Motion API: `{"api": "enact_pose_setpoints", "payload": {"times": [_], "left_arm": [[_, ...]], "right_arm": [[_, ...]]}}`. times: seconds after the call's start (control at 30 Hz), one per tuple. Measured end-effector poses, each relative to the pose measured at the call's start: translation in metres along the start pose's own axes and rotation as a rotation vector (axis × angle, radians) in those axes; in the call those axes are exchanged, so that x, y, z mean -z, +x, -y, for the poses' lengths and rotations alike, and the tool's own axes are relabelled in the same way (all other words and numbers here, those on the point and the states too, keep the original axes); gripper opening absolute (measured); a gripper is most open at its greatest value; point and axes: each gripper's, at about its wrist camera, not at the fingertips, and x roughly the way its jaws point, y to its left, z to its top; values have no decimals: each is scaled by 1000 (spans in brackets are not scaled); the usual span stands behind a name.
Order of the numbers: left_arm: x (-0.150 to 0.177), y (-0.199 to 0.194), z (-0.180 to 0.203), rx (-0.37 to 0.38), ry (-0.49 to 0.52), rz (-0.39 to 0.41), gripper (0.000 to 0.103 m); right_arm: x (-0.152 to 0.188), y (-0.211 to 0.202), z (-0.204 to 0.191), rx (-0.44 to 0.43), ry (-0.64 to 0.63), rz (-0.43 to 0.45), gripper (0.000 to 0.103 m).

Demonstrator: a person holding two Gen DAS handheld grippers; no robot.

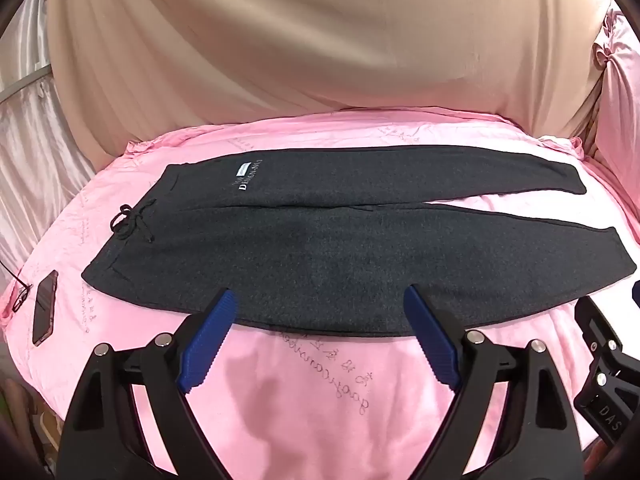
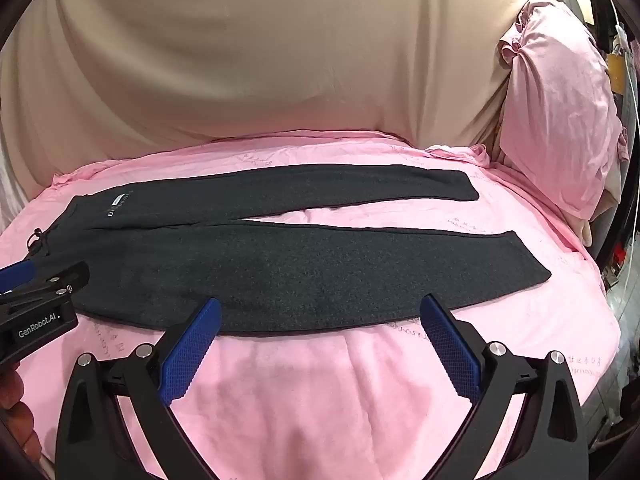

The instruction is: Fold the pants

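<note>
Dark grey pants (image 1: 320, 248) lie flat and spread out on a pink bedsheet (image 1: 304, 392), waistband with a tied drawstring (image 1: 130, 222) to the left and both legs running right, slightly apart. They also show in the right wrist view (image 2: 320, 264). My left gripper (image 1: 320, 300) is open, hovering over the near edge of the near leg, holding nothing. My right gripper (image 2: 320, 308) is open over the same near edge further right, empty. The left gripper's body shows at the left of the right wrist view (image 2: 40, 292).
A phone (image 1: 44, 308) and glasses (image 1: 20, 294) lie on the sheet at the left edge. A beige curtain (image 1: 320, 60) hangs behind the bed. A pink pillow (image 2: 560, 112) stands at the right. The bed's right edge drops off to clutter.
</note>
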Motion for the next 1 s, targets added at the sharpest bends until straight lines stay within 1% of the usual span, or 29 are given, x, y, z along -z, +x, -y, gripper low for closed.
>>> {"api": "enact_pose_setpoints", "payload": {"times": [0.03,0.27,0.37,0.5,0.83,1.0], "left_arm": [[0,-1,1,-16,8,11,84],[4,-6,10,-14,15,18,84],[0,-5,7,-21,3,11,86],[-1,-4,4,-15,4,1,86],[0,0,3,-11,7,-7,86],[3,3,3,-12,9,-12,88]], "right_arm": [[-1,0,-1,1,-2,1,98],[-3,-2,-3,4,-8,0,98],[-2,-1,-3,6,-10,0,98],[-2,0,-11,6,-14,-5,98],[-4,2,-11,0,-12,-9,98],[-4,2,-10,-1,-13,-11,98]]}}
